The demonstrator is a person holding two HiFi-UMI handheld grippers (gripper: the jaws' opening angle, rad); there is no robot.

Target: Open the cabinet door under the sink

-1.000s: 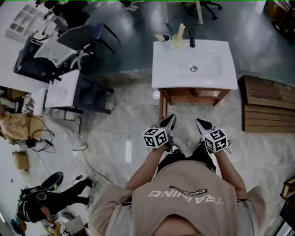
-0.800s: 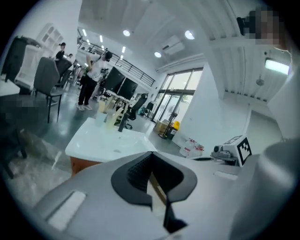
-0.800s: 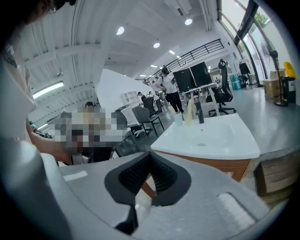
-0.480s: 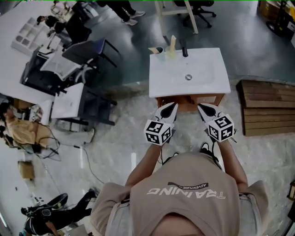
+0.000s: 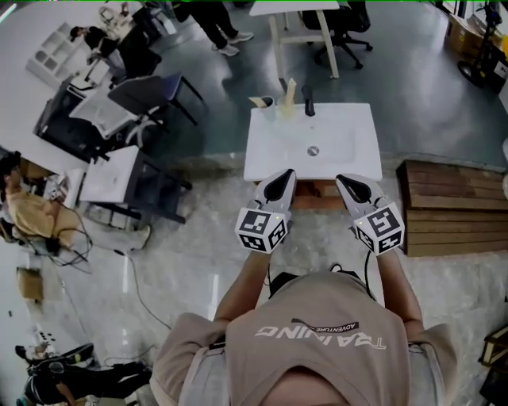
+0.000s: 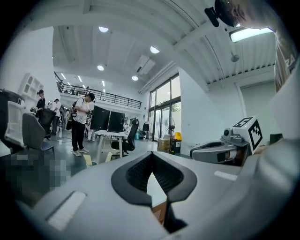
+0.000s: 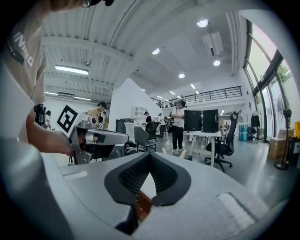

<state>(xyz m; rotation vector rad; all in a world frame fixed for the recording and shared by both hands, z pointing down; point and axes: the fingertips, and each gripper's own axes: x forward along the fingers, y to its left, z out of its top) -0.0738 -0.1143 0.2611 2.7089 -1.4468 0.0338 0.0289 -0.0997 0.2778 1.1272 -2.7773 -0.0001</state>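
The white sink [image 5: 262, 155] stands on a wooden cabinet [image 5: 317, 190], of which only a strip shows below the sink's front edge in the head view; its door is hidden from above. A black faucet [image 5: 309, 103] sits at the sink's back. My left gripper [image 5: 279, 184] and right gripper [image 5: 350, 187] are held side by side, tips over the sink's front edge. Both are shut and empty. In the left gripper view the left gripper [image 6: 152, 157] points over the sink. The right gripper [image 7: 150, 157] shows a sliver of wood under its pads.
A wooden pallet [image 5: 452, 210] lies right of the sink. A cup [image 5: 266, 101] and a pale bottle [image 5: 290, 90] stand at the sink's back edge. Desks and chairs [image 5: 119, 170] crowd the left. A person [image 5: 210, 20] stands beyond the sink. A cable [image 5: 131, 270] trails on the floor.
The person has walked up to the sink. Both grippers have moved forward from over the floor to the sink's front edge, and stay shut.
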